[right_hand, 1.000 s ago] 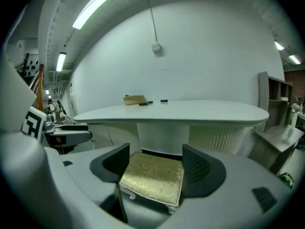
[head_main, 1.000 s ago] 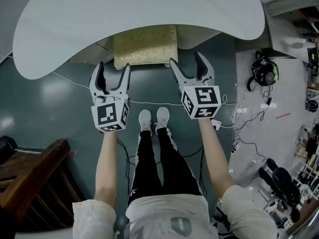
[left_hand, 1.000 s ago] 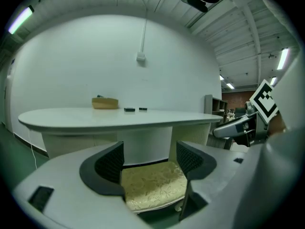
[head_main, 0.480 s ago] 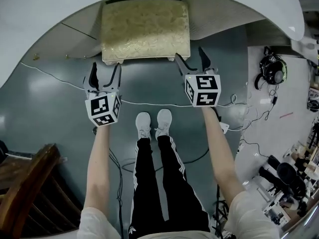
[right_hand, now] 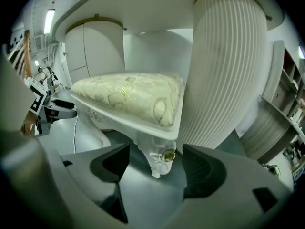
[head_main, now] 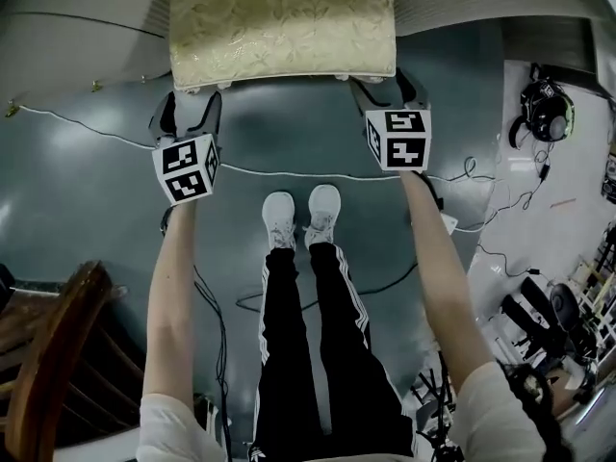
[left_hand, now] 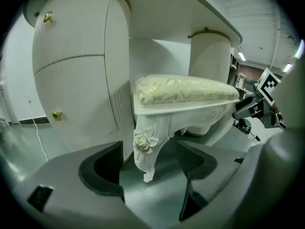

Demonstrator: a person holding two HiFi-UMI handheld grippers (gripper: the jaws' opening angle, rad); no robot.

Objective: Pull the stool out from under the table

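Note:
The stool (head_main: 282,27) has a cream-and-gold patterned cushion and carved white legs, and it stands under the white table (head_main: 77,27). My left gripper (head_main: 190,104) is at its near left corner. In the left gripper view the carved leg (left_hand: 145,151) stands between the open jaws of that gripper (left_hand: 152,168), touching neither. My right gripper (head_main: 387,85) is at the near right corner. There the other front leg (right_hand: 159,159) also stands free between the open jaws of the right gripper (right_hand: 155,168).
The table's drawer pedestal (left_hand: 76,70) is left of the stool and a ribbed column (right_hand: 224,70) is right of it. The person's feet (head_main: 300,215) stand behind the grippers. A wooden chair (head_main: 48,354) is at bottom left. A cable (head_main: 289,173) and a headset (head_main: 544,114) lie on the floor.
Both grippers have moved forward and down to the stool's front corners, so each front leg now stands between open jaws. The head view has dropped closer to the stool.

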